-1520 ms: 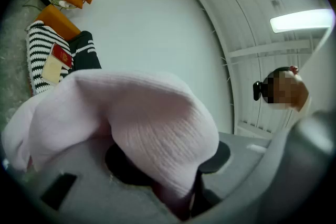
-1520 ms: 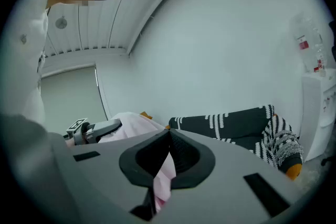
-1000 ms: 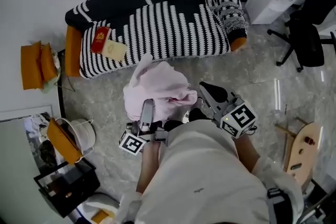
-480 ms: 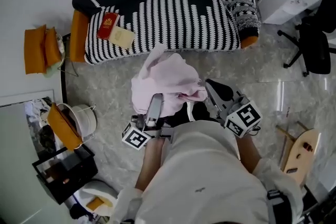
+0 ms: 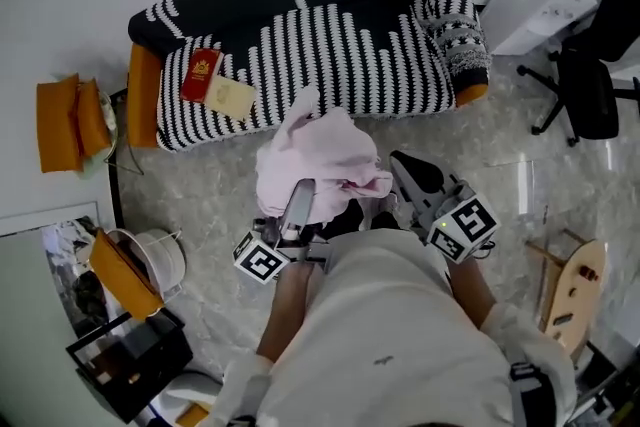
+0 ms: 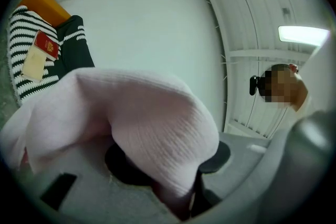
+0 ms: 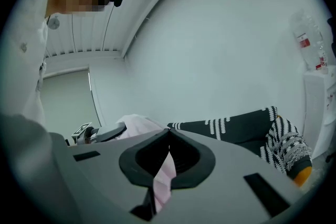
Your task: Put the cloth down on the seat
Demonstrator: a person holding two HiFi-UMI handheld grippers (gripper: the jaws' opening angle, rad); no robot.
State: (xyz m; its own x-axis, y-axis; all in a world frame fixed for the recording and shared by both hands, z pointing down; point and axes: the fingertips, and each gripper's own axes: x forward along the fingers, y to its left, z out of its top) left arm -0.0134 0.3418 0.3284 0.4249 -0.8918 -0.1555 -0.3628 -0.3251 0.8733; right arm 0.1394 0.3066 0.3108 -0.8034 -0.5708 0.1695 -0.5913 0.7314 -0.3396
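I get bright, even indoor light; ceiling lamp (image 6: 303,34) glares in left gripper view. Both gripper views fisheye w/ dark corners; pink cloth (image 6: 157,118) close-up soft.

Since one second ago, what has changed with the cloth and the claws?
The left claw and right claw carried the cloth a little closer to the seat. Nothing was taken or let go: each claw still grips the cloth. The red book on the seat lies as before.
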